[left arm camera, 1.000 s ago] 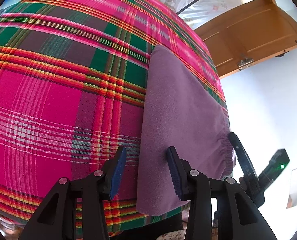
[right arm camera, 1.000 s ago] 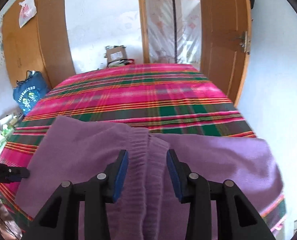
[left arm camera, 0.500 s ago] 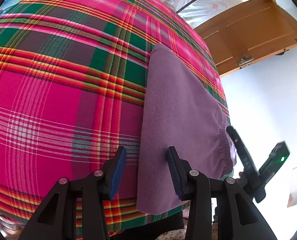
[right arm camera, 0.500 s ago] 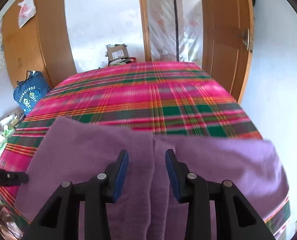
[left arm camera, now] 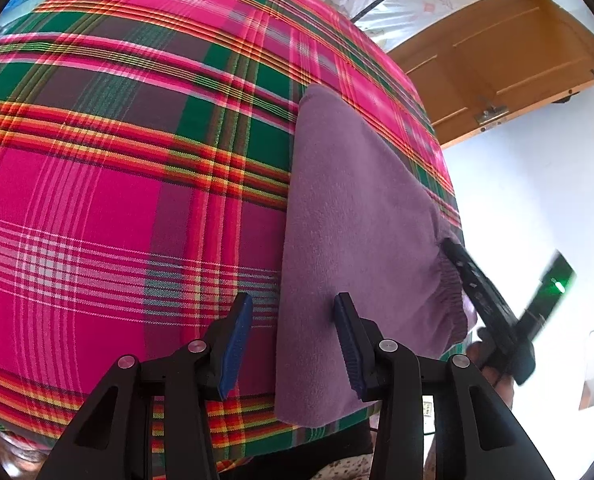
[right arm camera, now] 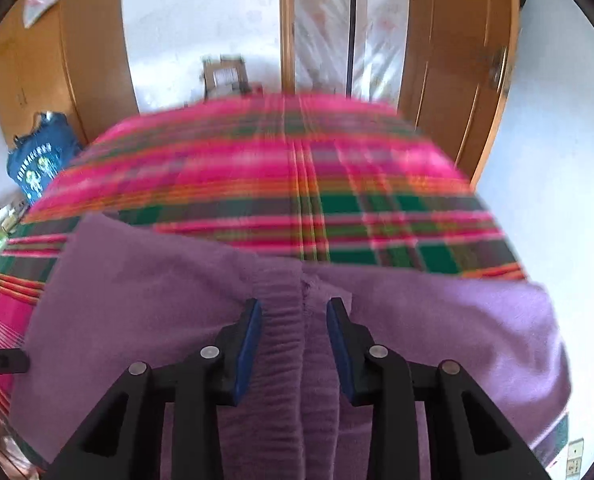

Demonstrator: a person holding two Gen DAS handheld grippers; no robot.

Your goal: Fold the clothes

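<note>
A purple fleece garment (left arm camera: 349, 216) lies folded along the near edge of a bed with a pink and green plaid cover (left arm camera: 117, 152). My left gripper (left arm camera: 293, 332) is open, its jaws astride the garment's left edge, just above it. In the right wrist view the garment (right arm camera: 137, 300) spreads wide, with its ribbed elastic waistband (right arm camera: 285, 320) running between the jaws of my right gripper (right arm camera: 295, 320), which is open over it. The right gripper also shows in the left wrist view (left arm camera: 485, 300) at the garment's gathered end.
A wooden door (right arm camera: 457, 64) and a curtained glass door (right arm camera: 321, 28) stand beyond the bed. A wooden wardrobe (right arm camera: 77, 40) and a blue bag (right arm camera: 41, 160) are at the left. A cardboard box (right arm camera: 225, 76) sits past the bed's far edge. A white wall is at the right.
The right gripper's view has shifted and blurred; the ribbed waistband is again between its jaws. The left gripper has barely moved.
</note>
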